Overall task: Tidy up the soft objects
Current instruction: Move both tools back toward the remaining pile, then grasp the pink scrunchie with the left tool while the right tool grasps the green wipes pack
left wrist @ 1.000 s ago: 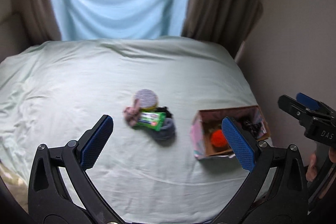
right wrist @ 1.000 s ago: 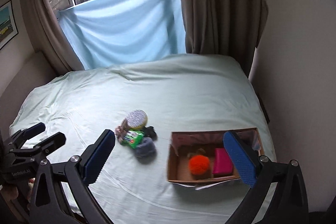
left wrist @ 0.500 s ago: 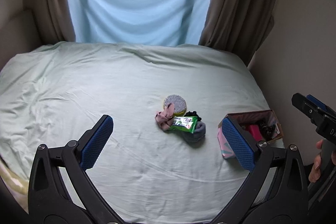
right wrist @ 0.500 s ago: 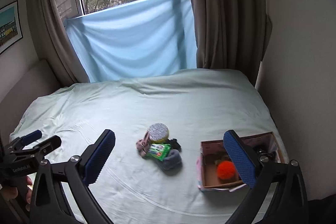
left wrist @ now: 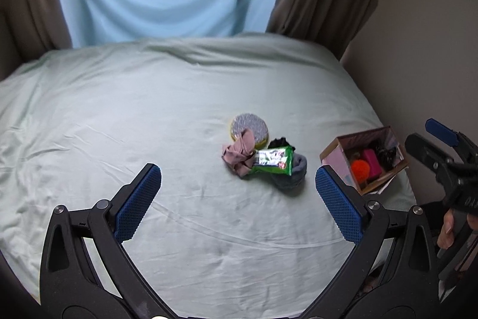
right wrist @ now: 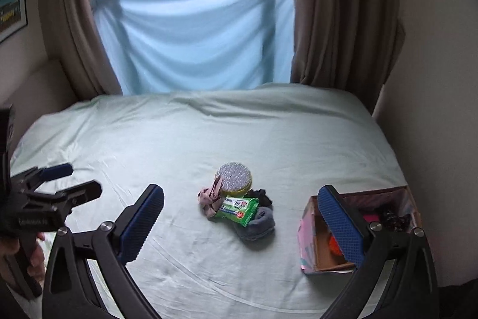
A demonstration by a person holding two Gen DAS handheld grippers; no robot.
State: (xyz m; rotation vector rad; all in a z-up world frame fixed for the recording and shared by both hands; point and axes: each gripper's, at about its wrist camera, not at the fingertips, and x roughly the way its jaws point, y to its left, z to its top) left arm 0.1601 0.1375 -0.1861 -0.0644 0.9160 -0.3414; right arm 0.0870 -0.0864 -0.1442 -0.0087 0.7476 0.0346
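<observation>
A small pile lies mid-bed: a round grey-topped sponge (left wrist: 250, 126), a pink scrunchie (left wrist: 239, 153), a green tissue pack (left wrist: 273, 160), a black cloth (left wrist: 280, 143) and a grey sock (left wrist: 294, 172). The pile also shows in the right wrist view: sponge (right wrist: 234, 179), tissue pack (right wrist: 239, 207). A cardboard box (left wrist: 331, 159) at the right edge holds an orange ball (left wrist: 360, 168), a pink block (left wrist: 372, 160) and a dark item. My left gripper (left wrist: 237, 202) is open and empty, short of the pile. My right gripper (right wrist: 240, 224) is open and empty, above the pile's near side.
The pale green bed sheet (left wrist: 149, 109) spreads wide to the left and behind. A blue cloth (right wrist: 194, 35) and brown curtains (right wrist: 337, 5) hang at the window. A wall (left wrist: 418, 35) runs close along the right, beside the box (right wrist: 307, 238).
Both wrist views have shifted and tilted over the last second; the pile and box changed position in frame. Both grippers stayed open and empty. The objects on the bed have not moved.
</observation>
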